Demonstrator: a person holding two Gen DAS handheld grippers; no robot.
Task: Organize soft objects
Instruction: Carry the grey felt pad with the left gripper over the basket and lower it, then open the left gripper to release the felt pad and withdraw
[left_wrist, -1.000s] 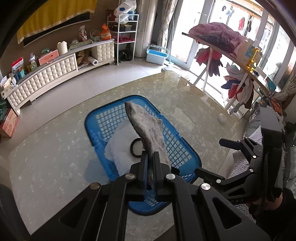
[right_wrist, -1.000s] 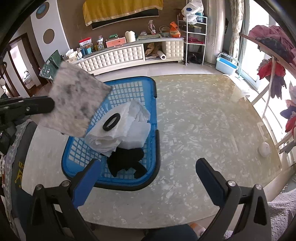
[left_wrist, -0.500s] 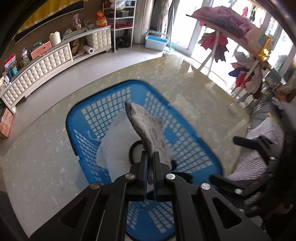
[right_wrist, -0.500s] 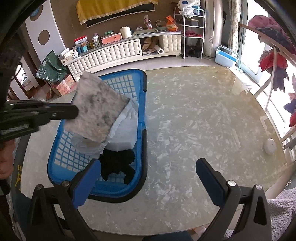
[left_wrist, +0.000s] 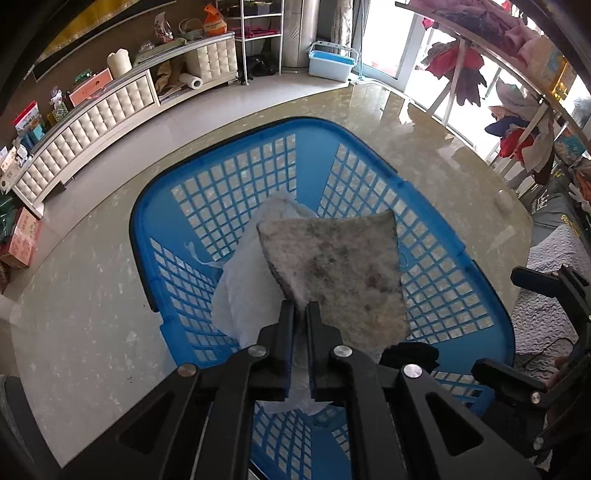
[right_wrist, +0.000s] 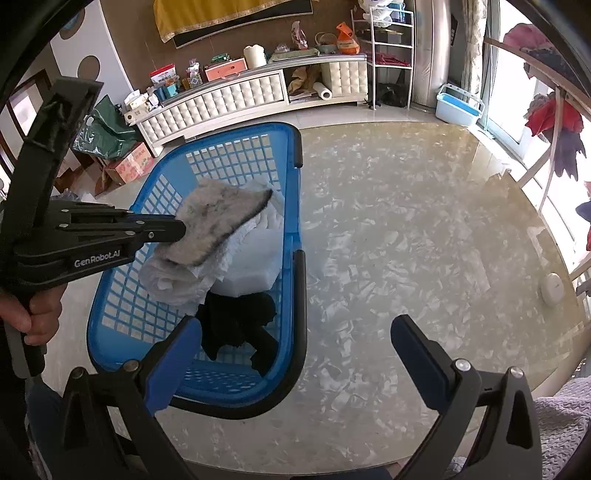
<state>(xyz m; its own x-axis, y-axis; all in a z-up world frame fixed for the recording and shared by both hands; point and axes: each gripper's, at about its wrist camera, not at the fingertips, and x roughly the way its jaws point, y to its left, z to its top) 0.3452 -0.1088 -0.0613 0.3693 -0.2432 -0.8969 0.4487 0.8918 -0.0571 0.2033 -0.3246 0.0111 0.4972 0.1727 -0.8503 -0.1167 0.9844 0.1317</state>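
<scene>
My left gripper (left_wrist: 301, 314) is shut on a corner of a grey speckled felt pad (left_wrist: 340, 266) and holds it flat, low over the blue plastic basket (left_wrist: 236, 177). In the right wrist view the same pad (right_wrist: 218, 221) hangs from the left gripper (right_wrist: 177, 230) just above a white cloth (right_wrist: 255, 258) and a black cloth (right_wrist: 236, 321) that lie in the basket (right_wrist: 229, 158). My right gripper (right_wrist: 295, 354) is open and empty, above the table near the basket's near right corner.
The basket stands on a glossy marble table (right_wrist: 424, 229). A small white round object (right_wrist: 553, 288) lies near the table's right edge. A white cabinet (right_wrist: 236, 92) lines the far wall. A clothes rack (left_wrist: 498, 66) stands at the right.
My left gripper has moved down and forward over the basket. The pad has turned from edge-on to flat and now hangs just above the white cloth. My right gripper stays open.
</scene>
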